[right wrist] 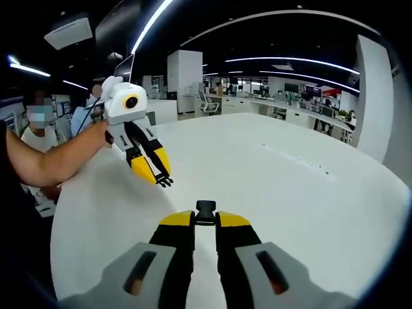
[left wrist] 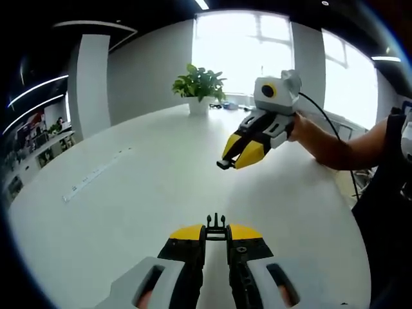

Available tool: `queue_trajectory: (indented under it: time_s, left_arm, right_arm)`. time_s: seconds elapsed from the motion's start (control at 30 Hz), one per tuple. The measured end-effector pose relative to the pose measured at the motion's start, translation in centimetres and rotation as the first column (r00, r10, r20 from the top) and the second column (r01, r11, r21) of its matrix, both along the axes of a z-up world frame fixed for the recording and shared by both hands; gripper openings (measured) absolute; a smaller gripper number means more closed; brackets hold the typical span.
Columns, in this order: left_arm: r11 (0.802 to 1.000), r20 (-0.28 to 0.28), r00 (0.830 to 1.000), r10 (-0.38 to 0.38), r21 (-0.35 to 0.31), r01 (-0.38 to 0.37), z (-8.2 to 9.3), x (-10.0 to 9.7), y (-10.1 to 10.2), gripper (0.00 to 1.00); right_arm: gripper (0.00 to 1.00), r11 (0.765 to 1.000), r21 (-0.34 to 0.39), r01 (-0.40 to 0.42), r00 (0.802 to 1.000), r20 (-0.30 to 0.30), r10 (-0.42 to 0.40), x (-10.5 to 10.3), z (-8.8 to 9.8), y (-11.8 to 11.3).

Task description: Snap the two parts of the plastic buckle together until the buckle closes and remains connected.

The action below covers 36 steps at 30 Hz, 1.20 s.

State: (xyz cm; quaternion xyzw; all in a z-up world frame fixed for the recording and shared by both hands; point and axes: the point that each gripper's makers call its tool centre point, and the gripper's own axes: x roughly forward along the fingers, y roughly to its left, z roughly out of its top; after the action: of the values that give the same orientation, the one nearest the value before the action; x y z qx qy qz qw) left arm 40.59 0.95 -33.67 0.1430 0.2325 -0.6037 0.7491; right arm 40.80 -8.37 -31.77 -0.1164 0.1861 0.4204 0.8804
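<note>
- In the left gripper view, the left gripper [left wrist: 216, 233] rose from the bottom edge with its yellow-tipped jaws drawn together on the pronged half of the black buckle [left wrist: 216, 227]; the prongs stood just past the fingertips, pointing away from the camera.
- Beyond those tips lay a bare stretch of the white table [left wrist: 129, 206], with nothing resting between the two grippers.
- Farther ahead and to the right, the right gripper [left wrist: 239, 156] hung above the table, angled down and to the left, jaws closed on a small dark piece, the socket half of the buckle [left wrist: 223, 164], poking out at the tips. A hand [left wrist: 302, 129] gripped it from behind.
- The two buckle halves were well apart, not joined.
- Past the right gripper, at the far edge of the table, a potted plant [left wrist: 199, 87] stood before bright windows.
- In the right gripper view, the right gripper [right wrist: 205, 219] came up from the bottom with jaws clamped on the socket half [right wrist: 205, 209], a squarish black block sitting at the fingertips.
- Ahead and to the left, the left gripper [right wrist: 159, 174] was tilted downward over the table [right wrist: 309, 212], its jaws shut on the pronged half [right wrist: 165, 181] at the tips.
- Behind it stretched a person's forearm [right wrist: 58, 158], and farther still an open office with desks.
</note>
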Motion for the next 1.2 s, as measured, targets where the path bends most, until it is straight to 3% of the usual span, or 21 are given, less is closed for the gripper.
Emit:
queue_trajectory:
  time_s: [0.53, 0.87, 1.2]
  left_arm:
    - [1.000, 0.008, 1.000, 0.006, 0.004, -0.006, -0.3, -1.6, 0.2, 0.11]
    - [1.000, 0.006, 1.000, 0.010, -0.004, -0.010, -0.5, -2.6, 0.6, 0.11]
    - [1.000, -0.001, 1.000, 0.015, -0.015, -0.015, -0.9, -3.8, 1.2, 0.11]
  right_arm:
    - [0.11, 1.000, 0.015, 0.005, 1.000, -0.010, -0.005, -1.3, -0.3, -0.8]
    - [0.11, 1.000, 0.029, -0.013, 1.000, 0.029, 0.012, -2.4, 0.3, -0.3]
    - [0.11, 1.000, 0.014, -0.008, 1.000, 0.008, 0.008, -3.2, -0.9, -0.8]
